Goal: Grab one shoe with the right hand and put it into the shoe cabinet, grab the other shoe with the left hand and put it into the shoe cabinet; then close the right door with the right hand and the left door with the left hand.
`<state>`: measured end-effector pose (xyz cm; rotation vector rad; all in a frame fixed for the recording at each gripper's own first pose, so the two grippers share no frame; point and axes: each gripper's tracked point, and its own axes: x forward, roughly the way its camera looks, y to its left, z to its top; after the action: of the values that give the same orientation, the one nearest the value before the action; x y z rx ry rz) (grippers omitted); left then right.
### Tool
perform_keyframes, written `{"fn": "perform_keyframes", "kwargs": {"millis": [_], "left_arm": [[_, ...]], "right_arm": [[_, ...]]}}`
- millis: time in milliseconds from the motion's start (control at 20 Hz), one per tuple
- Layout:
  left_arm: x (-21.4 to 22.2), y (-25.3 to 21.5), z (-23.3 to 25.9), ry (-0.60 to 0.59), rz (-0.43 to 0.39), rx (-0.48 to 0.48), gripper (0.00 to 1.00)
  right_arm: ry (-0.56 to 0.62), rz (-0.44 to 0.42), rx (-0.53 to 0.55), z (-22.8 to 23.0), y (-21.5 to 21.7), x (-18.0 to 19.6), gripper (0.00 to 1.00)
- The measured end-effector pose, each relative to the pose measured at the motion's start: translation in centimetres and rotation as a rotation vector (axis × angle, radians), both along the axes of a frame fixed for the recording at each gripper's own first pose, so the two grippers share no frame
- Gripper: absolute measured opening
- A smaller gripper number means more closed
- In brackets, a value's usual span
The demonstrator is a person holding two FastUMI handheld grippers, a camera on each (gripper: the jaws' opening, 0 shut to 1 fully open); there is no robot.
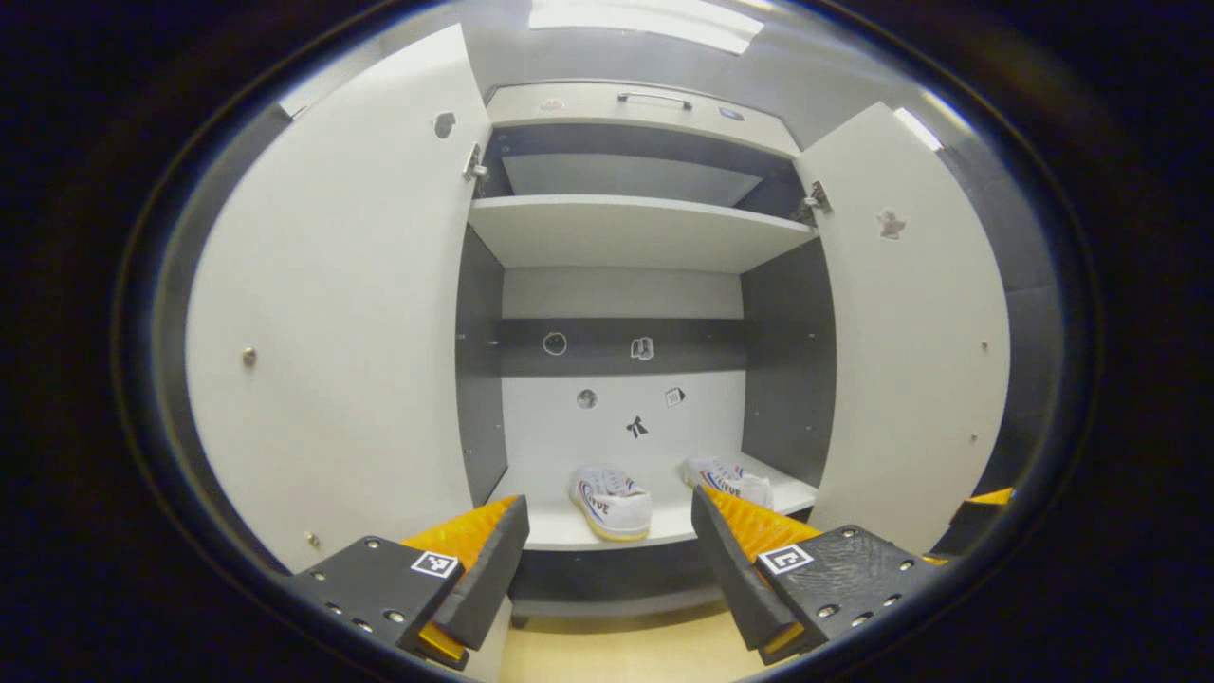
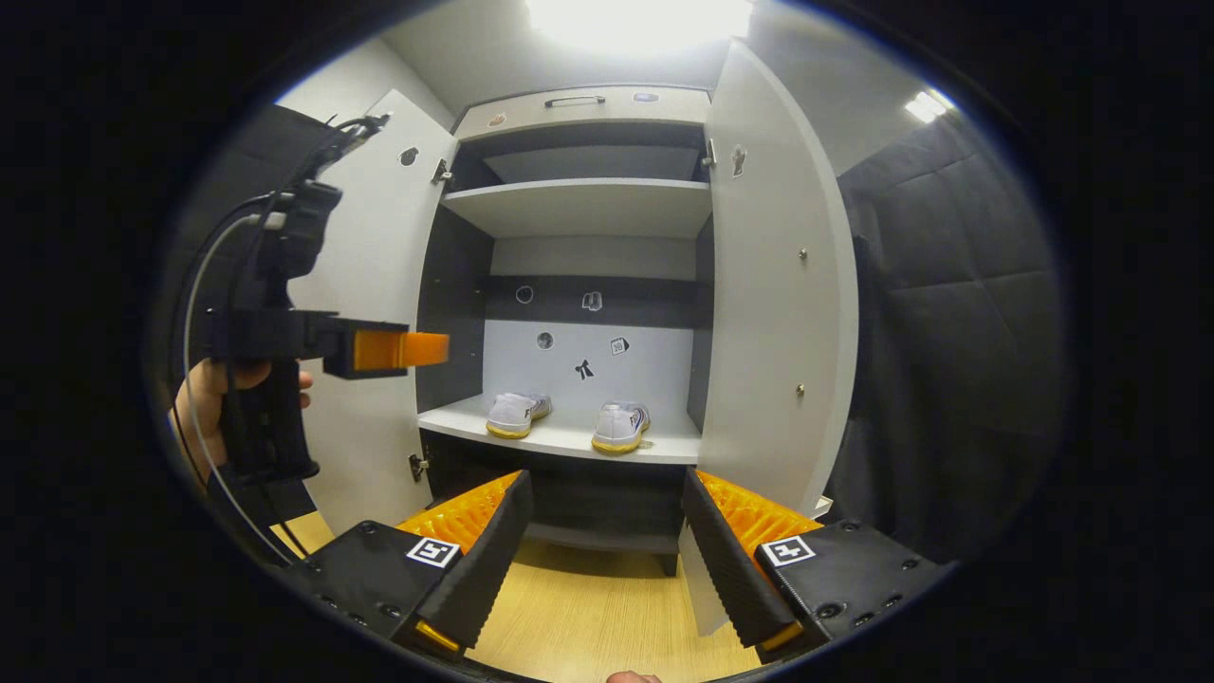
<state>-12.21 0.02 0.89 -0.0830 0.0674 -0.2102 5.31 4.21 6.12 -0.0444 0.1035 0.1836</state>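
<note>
Shoe cabinet point(image 1: 626, 232) stands open, both doors swung out wide. Left door point(image 1: 341, 313) and right door point(image 1: 910, 332) flank the opening in the left gripper view; in the right gripper view the left door point(image 2: 379, 285) sits behind the other gripper and the right door point(image 2: 778, 304) hangs edge-on, near the camera.

Both shoes are inside on the lower shelf point(image 1: 560, 526). Left shoe point(image 1: 610, 501) lies near the middle, heel toward the front edge. Right shoe point(image 1: 728, 481) lies just beside it, partly hidden behind a finger. In the right gripper view the left shoe point(image 2: 515, 414) and right shoe point(image 2: 621, 426) sit side by side, apart, heels out. The upper shelf point(image 1: 635, 228) has nothing on it.

Left gripper point(image 1: 607, 560) hangs in front of the cabinet, jaws wide apart, holding nothing. It also appears in the right gripper view point(image 2: 398, 349), level, held by a hand point(image 2: 213, 398), pointing toward the cabinet; from there I cannot tell its jaw state.

Right gripper point(image 2: 607, 560) is low before the cabinet base over the wood floor point(image 2: 607, 617), jaws wide apart, gripping nothing. Small stickers point(image 1: 637, 427) dot the back panel.
</note>
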Motion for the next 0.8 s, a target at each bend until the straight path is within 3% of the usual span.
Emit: {"fn": "perform_keyframes", "kwargs": {"millis": [350, 800], "left_arm": [[-7.0, 2.6, -0.8, 0.001, 0.020, 0.009, 0.96], [-12.4, 6.4, -2.4, 0.024, 0.070, 0.010, 0.98]], "right_arm": [[-0.015, -0.014, 0.009, 0.9, -1.1, -2.1, 0.99], [-0.017, -0.058, 0.019, 1.4, -3.7, -3.5, 0.96]]}}
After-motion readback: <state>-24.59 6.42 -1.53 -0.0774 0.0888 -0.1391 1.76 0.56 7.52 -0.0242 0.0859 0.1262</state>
